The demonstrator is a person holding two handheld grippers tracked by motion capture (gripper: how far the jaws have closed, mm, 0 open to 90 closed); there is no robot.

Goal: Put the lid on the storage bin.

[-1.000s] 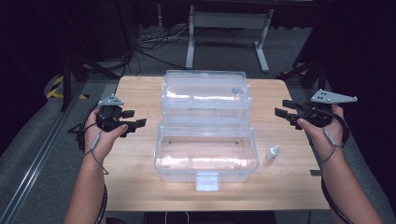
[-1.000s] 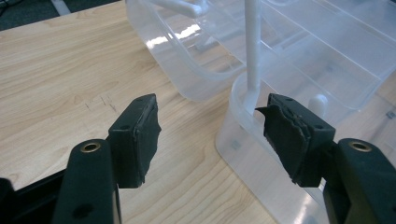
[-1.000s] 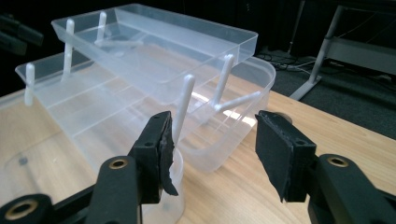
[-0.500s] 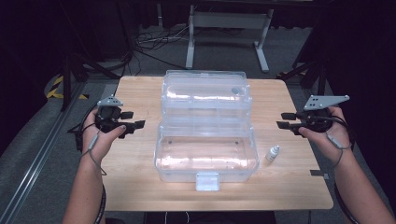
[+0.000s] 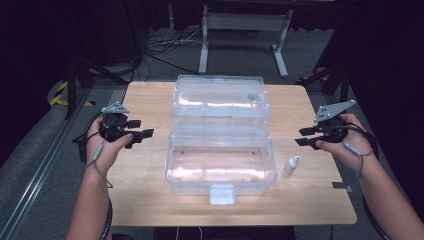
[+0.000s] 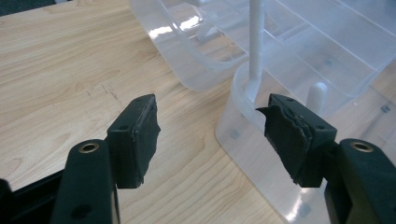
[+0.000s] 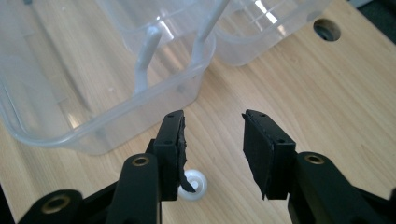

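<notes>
The open clear plastic box (image 5: pixel 221 145) is taking up the middle of the table (image 5: pixel 150 100), blocking any straight pass across. Bare wood is lying free along both sides; on the right, a small white bottle (image 5: pixel 292 164) is standing just beside the box

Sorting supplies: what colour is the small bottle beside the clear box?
White, with a white cap; the small bottle shows best in the high view.

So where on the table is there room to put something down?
Bare wood lies left of the clear box, beside the left gripper, and along the table's front edge. The right side is tighter: the small white bottle stands between the box and the right gripper. The middle is taken.
</notes>
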